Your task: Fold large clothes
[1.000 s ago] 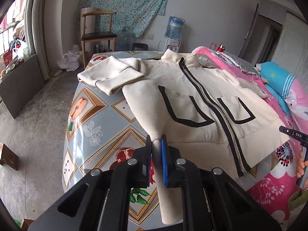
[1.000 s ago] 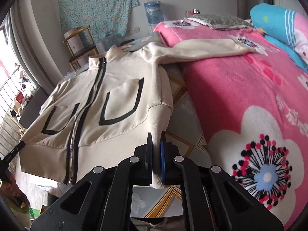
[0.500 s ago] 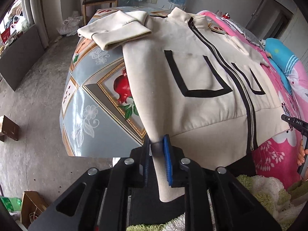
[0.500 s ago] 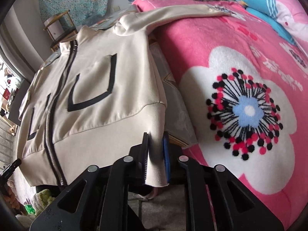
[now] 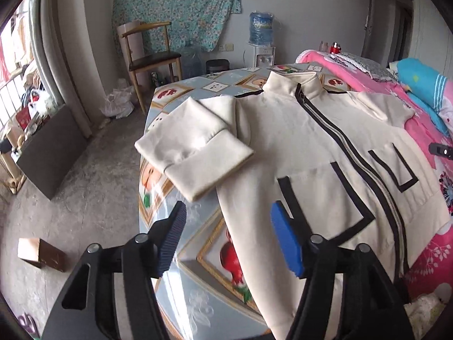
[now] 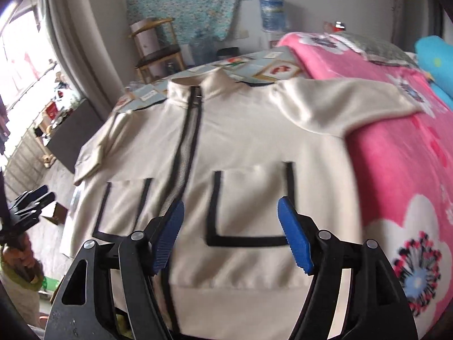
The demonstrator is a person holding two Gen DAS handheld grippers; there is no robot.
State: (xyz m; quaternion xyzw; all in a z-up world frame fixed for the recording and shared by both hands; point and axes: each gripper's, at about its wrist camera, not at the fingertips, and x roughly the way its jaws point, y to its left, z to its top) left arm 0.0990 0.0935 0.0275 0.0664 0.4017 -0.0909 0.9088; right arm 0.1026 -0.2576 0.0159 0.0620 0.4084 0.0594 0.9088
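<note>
Since the earlier frames both grippers have let go of the jacket's bottom hem: each had a corner of it pinched, and now the jaws have just been opening and stand wide with nothing pressed between them. The left gripper (image 5: 226, 226) hangs over the near left edge of the jacket (image 5: 311, 153), its right pad above the cloth and its left pad above the patterned counter (image 5: 175, 289). The right gripper (image 6: 230, 226) hovers over the jacket's (image 6: 240, 141) right front, a black-outlined pocket (image 6: 249, 206) showing between its spread jaws.

The cream jacket lies flat, front up and zipped, on the counter. Its long axis runs away from the jaws: the hem is nearest them and hangs over the near edge, the stand-up collar (image 5: 291, 82) points to the far wall. The zip (image 5: 354, 158) with its black edging runs down the middle from collar to hem. The sleeve (image 5: 195, 147) ahead of the left jaws is folded back in a bundle, its cuff on the counter. The other sleeve (image 6: 339, 104), beyond and to the right of the right jaws, stretches onto the pink flowered blanket (image 6: 396, 170) of the bed.

No brand or label can be read on the jacket. The left gripper also shows at the left edge of the right wrist view, held in a hand (image 6: 19, 257).
</note>
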